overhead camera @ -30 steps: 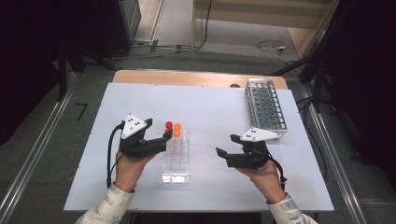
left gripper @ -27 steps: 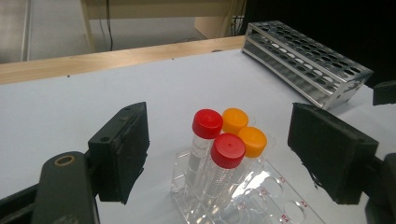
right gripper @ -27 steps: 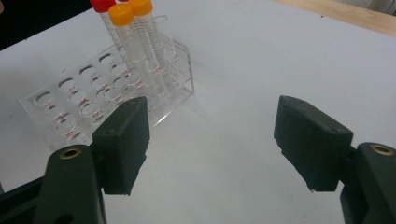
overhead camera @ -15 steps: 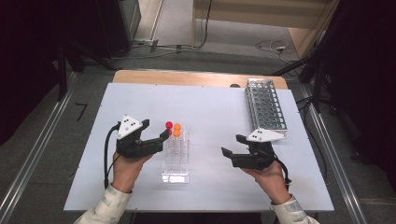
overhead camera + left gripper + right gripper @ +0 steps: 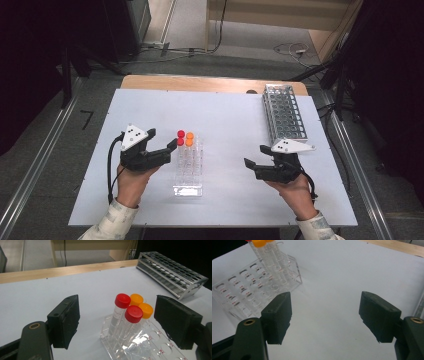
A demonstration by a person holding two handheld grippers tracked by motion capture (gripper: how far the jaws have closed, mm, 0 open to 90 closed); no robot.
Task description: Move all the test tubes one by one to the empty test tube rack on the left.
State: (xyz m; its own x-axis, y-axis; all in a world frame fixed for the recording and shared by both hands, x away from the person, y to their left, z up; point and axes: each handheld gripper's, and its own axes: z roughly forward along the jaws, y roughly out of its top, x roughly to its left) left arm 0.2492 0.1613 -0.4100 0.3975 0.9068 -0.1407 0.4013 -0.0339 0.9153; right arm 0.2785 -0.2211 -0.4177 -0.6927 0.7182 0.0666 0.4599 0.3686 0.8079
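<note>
Table top (image 5: 225,115): white sheet across the middle of the high view, light wooden strip along its far edge.
Metal rack (image 5: 283,114): upper right of the table, wire grid, lying lengthwise.
Floor cables (image 5: 290,50): top centre-right, loose on the grey floor.
Rails (image 5: 30,175): metal strips running down the left and right frame edges.
</note>
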